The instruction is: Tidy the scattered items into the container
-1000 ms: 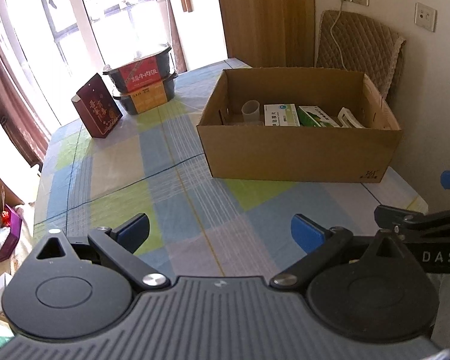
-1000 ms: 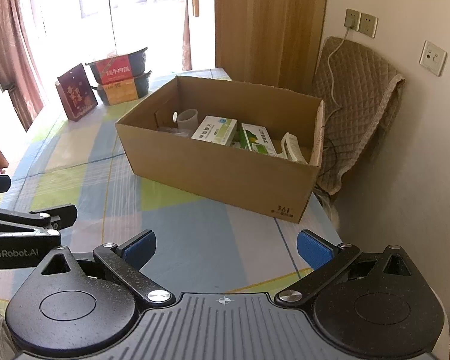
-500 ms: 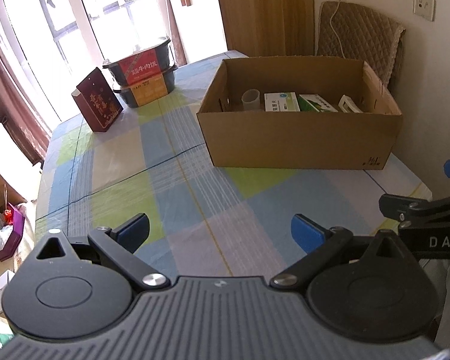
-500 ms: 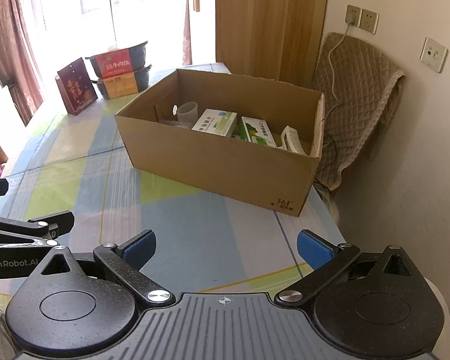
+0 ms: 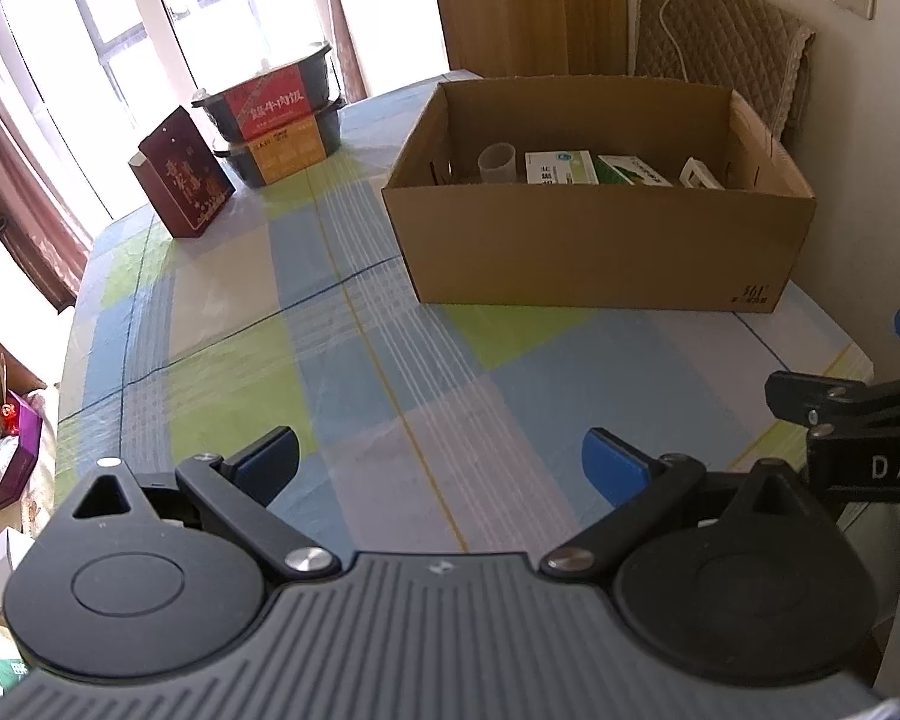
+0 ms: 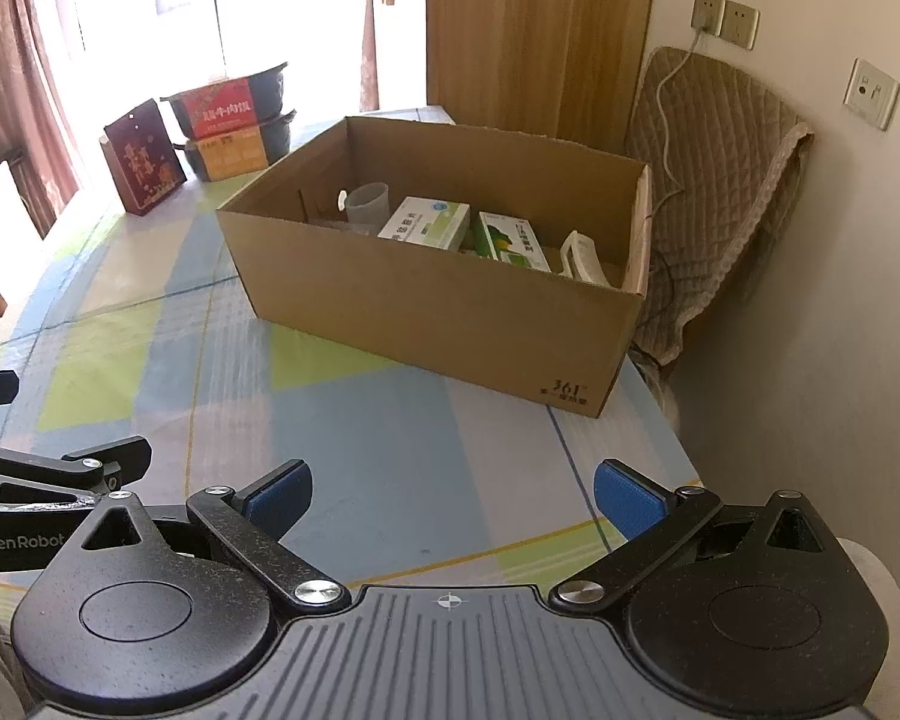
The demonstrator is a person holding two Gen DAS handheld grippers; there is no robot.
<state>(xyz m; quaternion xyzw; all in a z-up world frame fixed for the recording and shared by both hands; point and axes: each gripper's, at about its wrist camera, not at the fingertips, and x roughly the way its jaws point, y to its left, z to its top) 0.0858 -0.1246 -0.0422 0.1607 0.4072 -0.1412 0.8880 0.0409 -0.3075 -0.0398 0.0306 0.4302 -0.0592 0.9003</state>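
Both tongs wide and empty, we hover short of the cardboard box (image 5: 600,240).
Packets lie inside already; next we judge whether anything remains on the table (image 5: 360,372).

The open brown cardboard box (image 6: 426,306) sits flat on the checked tablecloth (image 6: 354,438). Inside it, from its left end to its right: an upright translucent cup (image 6: 367,202), 1 white-and-green carton (image 6: 424,222) lying flat, 1 green carton (image 6: 513,242) beside it, and a white item (image 6: 582,256) leaning near the right wall.
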